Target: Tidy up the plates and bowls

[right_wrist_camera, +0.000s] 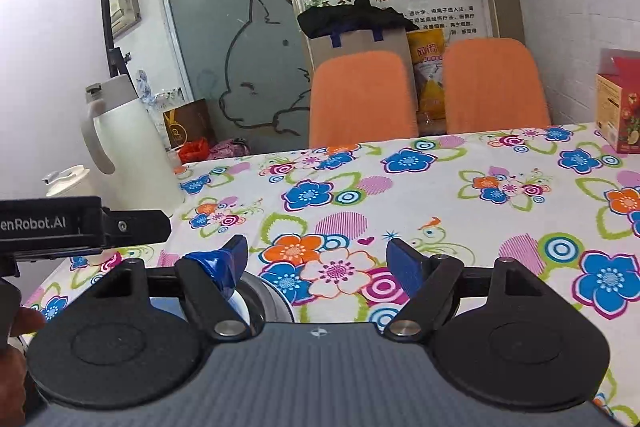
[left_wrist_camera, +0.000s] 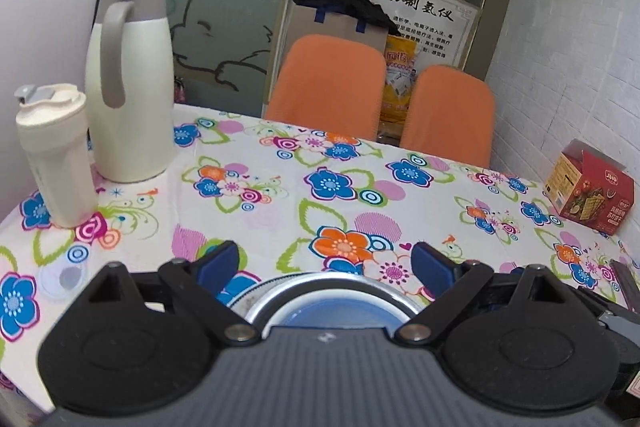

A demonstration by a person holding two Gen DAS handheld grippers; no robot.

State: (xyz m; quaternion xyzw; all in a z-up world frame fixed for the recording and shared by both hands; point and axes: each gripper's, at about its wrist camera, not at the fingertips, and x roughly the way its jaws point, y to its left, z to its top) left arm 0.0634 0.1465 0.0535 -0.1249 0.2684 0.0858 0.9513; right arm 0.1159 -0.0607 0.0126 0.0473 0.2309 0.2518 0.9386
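The left gripper (left_wrist_camera: pixel 325 259) is hovering low over a table covered with a floral tablecloth (left_wrist_camera: pixel 280 203), its blue-padded fingers (left_wrist_camera: pixel 219 261) spread wide apart and gripping nothing. Directly below and between them, a steel bowl (left_wrist_camera: pixel 332 285) is sitting on the cloth, most of it hidden behind the gripper body; a blue surface is showing inside its rim, and the edge of a white plate (left_wrist_camera: pixel 256 289) is showing at its left side. Whether the bowl is resting on that plate cannot be determined.

The right gripper (right_wrist_camera: pixel 316 255) is likewise standing with its jaws wide apart and empty. In the right wrist view, the bowl's rim (right_wrist_camera: pixel 262 297) is lying just beside the taped left finger (right_wrist_camera: pixel 224 265), under the gripper's near edge. The left gripper's black body (right_wrist_camera: pixel 80 223) is projecting in at the left edge of this view.

A cream thermos jug (left_wrist_camera: pixel 130 87) and a cream tumbler (left_wrist_camera: pixel 56 155) are standing together at the table's far left corner. A red cracker box (left_wrist_camera: pixel 588 187) is sitting at the far right edge. Two orange chair backs (left_wrist_camera: pixel 328 83) are standing behind the table.
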